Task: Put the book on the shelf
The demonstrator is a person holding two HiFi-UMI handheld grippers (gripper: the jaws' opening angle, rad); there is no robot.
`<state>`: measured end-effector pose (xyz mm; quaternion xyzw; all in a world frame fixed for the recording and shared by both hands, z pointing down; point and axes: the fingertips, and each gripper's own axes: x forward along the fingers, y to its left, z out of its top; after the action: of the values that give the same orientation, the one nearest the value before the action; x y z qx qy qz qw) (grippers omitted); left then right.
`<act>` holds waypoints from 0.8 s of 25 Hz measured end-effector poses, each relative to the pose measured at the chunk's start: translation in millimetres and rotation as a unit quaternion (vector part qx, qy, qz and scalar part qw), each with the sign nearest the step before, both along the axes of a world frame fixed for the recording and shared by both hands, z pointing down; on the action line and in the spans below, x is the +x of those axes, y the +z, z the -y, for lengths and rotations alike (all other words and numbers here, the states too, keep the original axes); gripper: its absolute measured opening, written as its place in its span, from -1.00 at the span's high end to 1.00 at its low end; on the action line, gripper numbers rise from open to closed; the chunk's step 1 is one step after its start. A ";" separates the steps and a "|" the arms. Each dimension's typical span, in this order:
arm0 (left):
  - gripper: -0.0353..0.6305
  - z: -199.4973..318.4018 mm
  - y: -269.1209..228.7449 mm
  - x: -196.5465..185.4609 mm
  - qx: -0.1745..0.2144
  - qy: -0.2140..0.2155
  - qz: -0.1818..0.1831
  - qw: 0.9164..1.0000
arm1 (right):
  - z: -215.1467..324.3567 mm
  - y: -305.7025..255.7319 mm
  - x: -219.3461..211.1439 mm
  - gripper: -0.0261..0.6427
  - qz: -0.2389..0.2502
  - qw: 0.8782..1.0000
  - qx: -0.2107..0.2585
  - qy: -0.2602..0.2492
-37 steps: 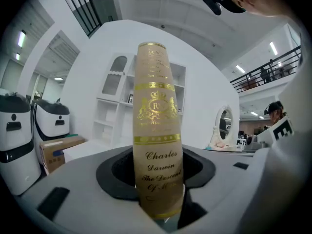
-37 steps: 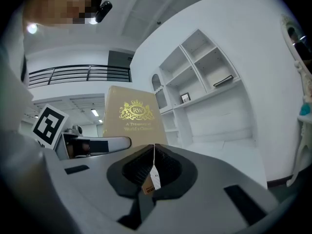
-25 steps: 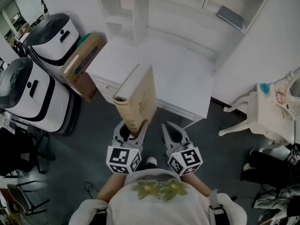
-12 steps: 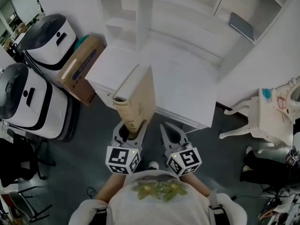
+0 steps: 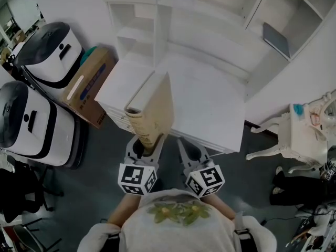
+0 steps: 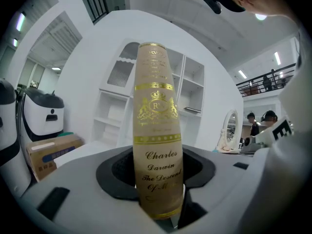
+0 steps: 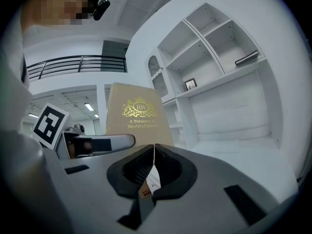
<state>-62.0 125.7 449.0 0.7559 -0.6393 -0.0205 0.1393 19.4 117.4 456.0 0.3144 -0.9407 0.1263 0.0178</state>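
The left tool point(image 5: 148, 145) clamps the near end of the book point(image 5: 153, 109), whose long axis runs straight out from the jaws toward the shelf point(image 5: 220, 41) ahead, beyond the desk point(image 5: 210, 104); the right tool point(image 5: 190, 150), just beside, is clenched with only a small label point(image 7: 152, 179) at its seam.

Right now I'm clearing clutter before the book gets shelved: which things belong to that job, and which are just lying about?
Part of the job:
book, clamped in the left gripper
white shelf
right gripper, shut, holding nothing

Just lying about:
cardboard box
two white machines
grey flat item in a right-hand shelf bay
white chair
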 end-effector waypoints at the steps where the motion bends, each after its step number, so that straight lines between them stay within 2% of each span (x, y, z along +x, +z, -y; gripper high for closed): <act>1: 0.21 2.9 -1.1 -4.0 0.002 0.001 0.000 1.000 | 2.3 -0.5 -3.9 0.83 -0.001 1.000 0.000 0.001; 20: 0.21 62.9 -24.6 -83.7 0.035 0.032 0.021 0.999 | 51.7 -5.2 -86.0 0.83 0.014 1.000 0.008 0.025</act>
<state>-145.7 62.9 424.4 0.7808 -0.6163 -0.0225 0.1003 -66.6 65.7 450.8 0.3364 -0.9335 0.1240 -0.0013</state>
